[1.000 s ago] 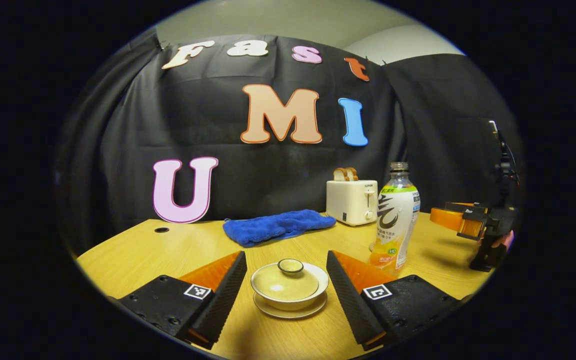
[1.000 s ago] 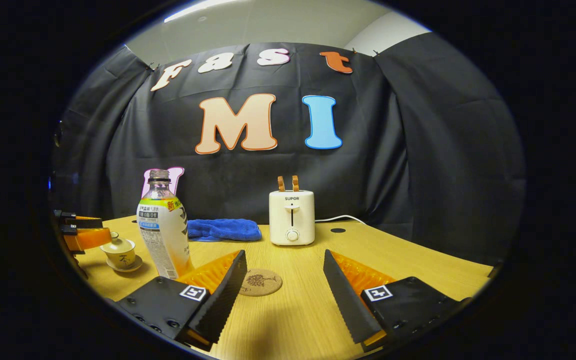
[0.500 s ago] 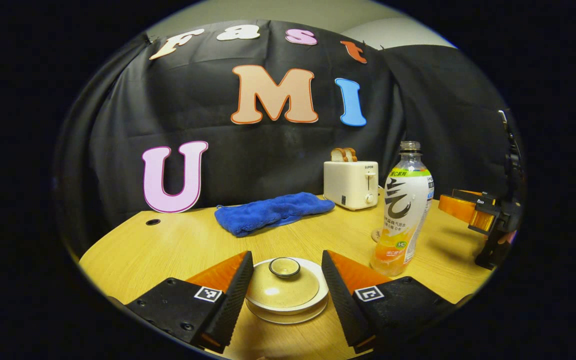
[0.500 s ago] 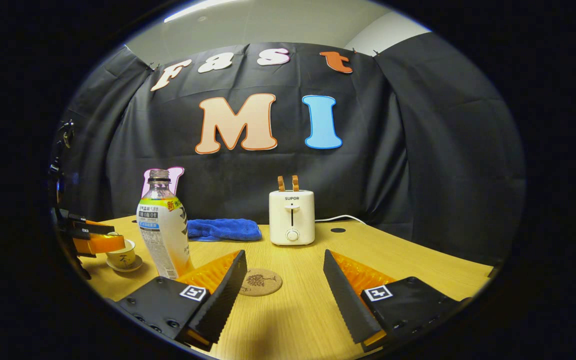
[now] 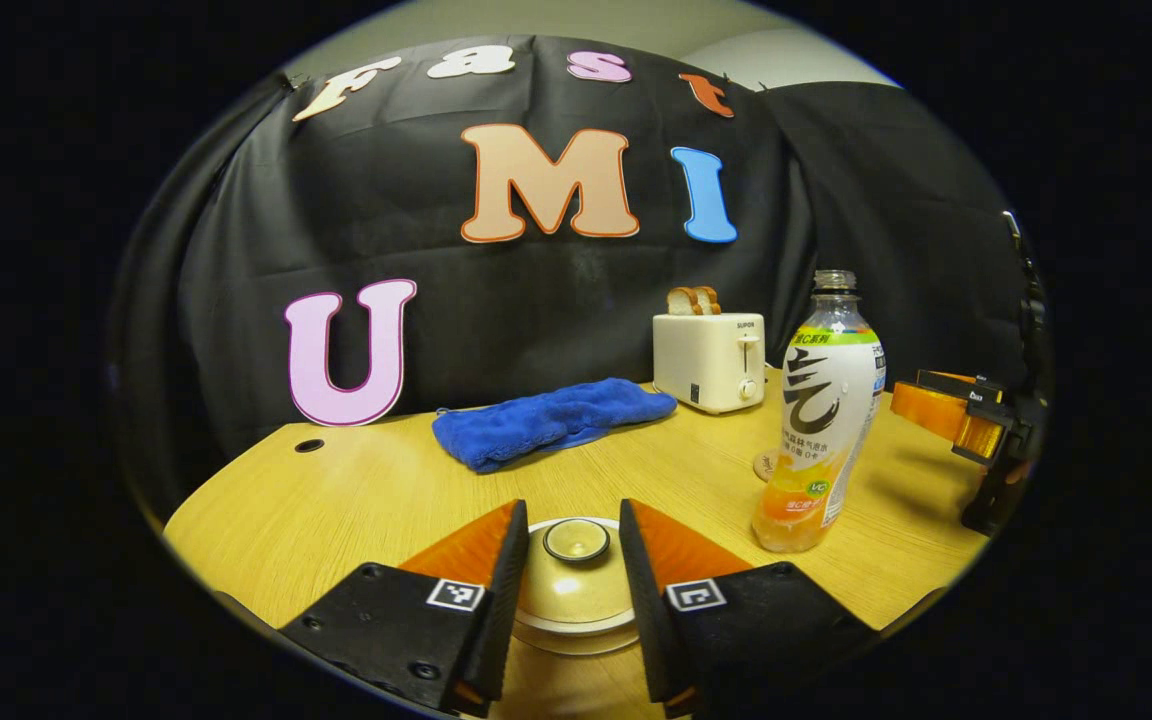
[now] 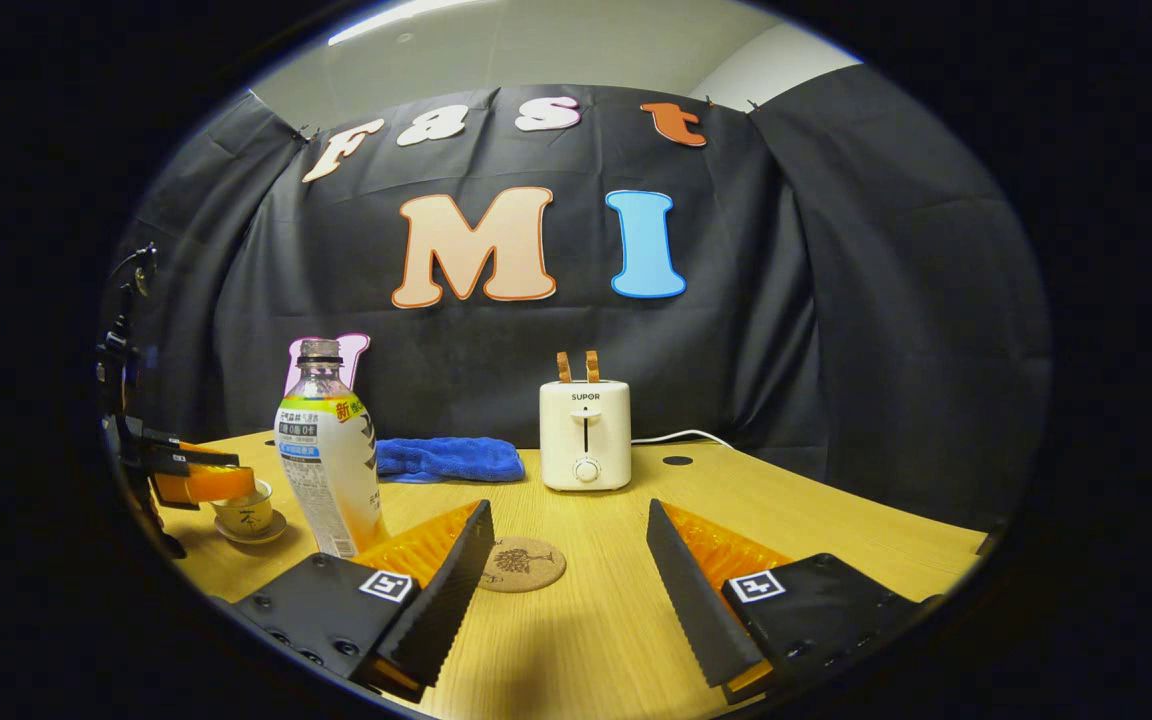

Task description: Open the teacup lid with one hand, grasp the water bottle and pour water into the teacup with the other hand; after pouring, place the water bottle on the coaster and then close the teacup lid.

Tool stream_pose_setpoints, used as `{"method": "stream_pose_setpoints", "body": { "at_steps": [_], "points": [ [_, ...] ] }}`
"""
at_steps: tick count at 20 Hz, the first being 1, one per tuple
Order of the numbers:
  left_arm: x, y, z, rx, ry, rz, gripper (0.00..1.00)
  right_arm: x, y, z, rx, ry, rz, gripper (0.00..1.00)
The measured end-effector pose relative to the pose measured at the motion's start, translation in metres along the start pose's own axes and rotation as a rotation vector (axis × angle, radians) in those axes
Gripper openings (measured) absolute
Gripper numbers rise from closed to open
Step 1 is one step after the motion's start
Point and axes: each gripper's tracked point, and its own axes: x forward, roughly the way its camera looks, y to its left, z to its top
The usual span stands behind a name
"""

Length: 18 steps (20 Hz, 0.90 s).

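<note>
Item, worktop [image 5: 356,490]: we log it across the lower half of both views, carrying all that follows.

Item, water bottle [image 6: 328,462]: upright, long axis vertical, uncapped as far as we can tell, at lower left in the right gripper view. It stands left of the right tongs [image 6: 570,565], just outside their left finger, not between them. Those tongs stand wide apart and hold nothing. We judge they must swing left to take it.

Item, left tongs [image 5: 568,565]: at the bottom centre of the left gripper view, fingers drawn in close on either side of the lid knob [image 5: 576,539]. We cannot tell whether they touch the knob yet.

Item, teacup [image 5: 576,605]: lid on, sitting on its saucer between and below the left tongs' fingers, dead ahead of them. We count the left the nearer hand by far; the lid lift looks like the step in hand.

Item, coaster [image 6: 522,564]: flat, bare, just ahead of the right tongs' left finger, right of the bottle.
</note>
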Motion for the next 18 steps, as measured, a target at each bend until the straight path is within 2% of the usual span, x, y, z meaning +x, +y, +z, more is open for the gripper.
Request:
{"method": "stream_pose_setpoints", "body": {
  "at_steps": [1,3,5,13,18],
  "points": [
    [0.000,0.001,0.001,-0.002,-0.005,0.001,0.43,0.000,0.000,0.000,0.000,0.000,0.000,0.94],
    [-0.001,-0.001,0.001,-0.003,-0.008,-0.003,0.34,0.000,0.000,0.000,0.000,0.000,0.000,0.94],
    [-0.002,0.001,0.002,-0.005,-0.013,0.003,0.30,0.000,0.000,0.000,0.000,0.000,0.000,0.94],
    [-0.012,0.012,0.018,-0.054,-0.125,0.059,0.28,0.000,0.000,0.000,0.000,-0.001,0.000,0.94],
    [-0.015,0.014,0.020,-0.048,-0.143,0.073,0.28,0.000,0.000,0.000,0.000,-0.001,0.000,0.94]
  ]
}}
